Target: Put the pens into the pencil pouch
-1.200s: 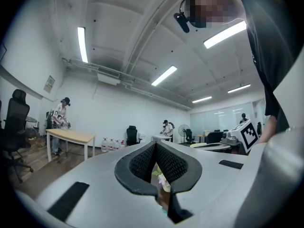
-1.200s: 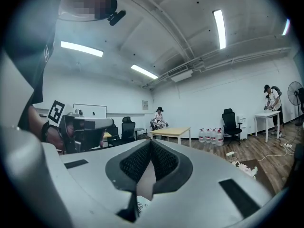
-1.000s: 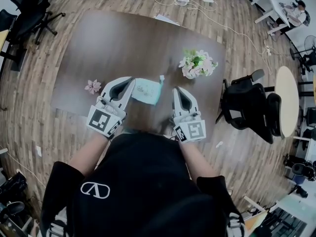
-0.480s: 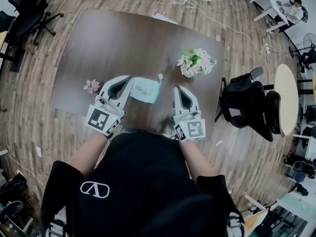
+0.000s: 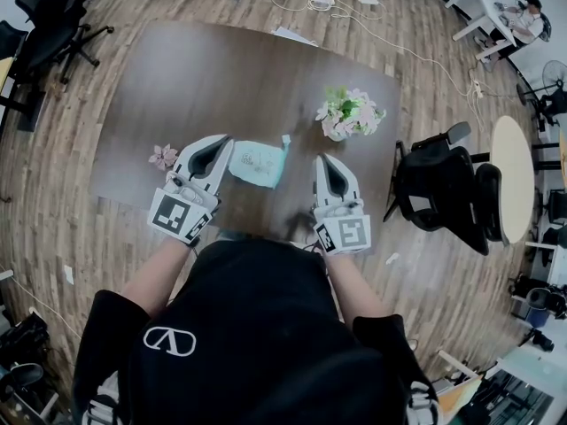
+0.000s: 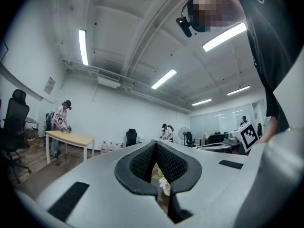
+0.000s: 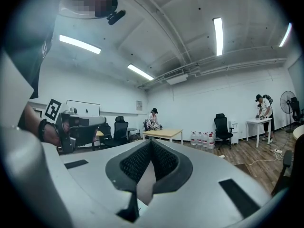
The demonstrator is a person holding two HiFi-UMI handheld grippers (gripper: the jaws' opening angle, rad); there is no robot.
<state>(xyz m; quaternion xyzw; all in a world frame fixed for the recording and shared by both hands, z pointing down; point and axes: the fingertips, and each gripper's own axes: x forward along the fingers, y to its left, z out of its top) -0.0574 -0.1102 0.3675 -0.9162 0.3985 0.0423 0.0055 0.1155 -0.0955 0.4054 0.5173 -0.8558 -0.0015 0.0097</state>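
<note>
- The mint-green fabric pencil pouch (image 5: 257, 165) lies flat on the dark brown wooden table (image 5: 221, 69), near the person's edge and between the two grippers.
- Its long axis runs roughly left to right across the head view. A small teal piece (image 5: 286, 140) at its far right corner points towards the far side of the table; it is too small to tell what it is.
- The left gripper (image 5: 227, 140) has its jaws pressed together on nothing, with its tips just beside the pouch's left end. Whether they touch it cannot be told.
- The right gripper (image 5: 322, 158) is likewise pressed together and empty, and stands apart from the pouch's right end.
- A pot of pink and white flowers (image 5: 348, 113) stands beyond the right gripper, and a small pink flower (image 5: 163, 156) lies left of the left gripper.
- Compared with a second ago, the pouch keeps its place relative to the flower pot. The right gripper has edged slightly rightwards, widening its gap to the pouch, and both pairs of jaws are unchanged.
</note>
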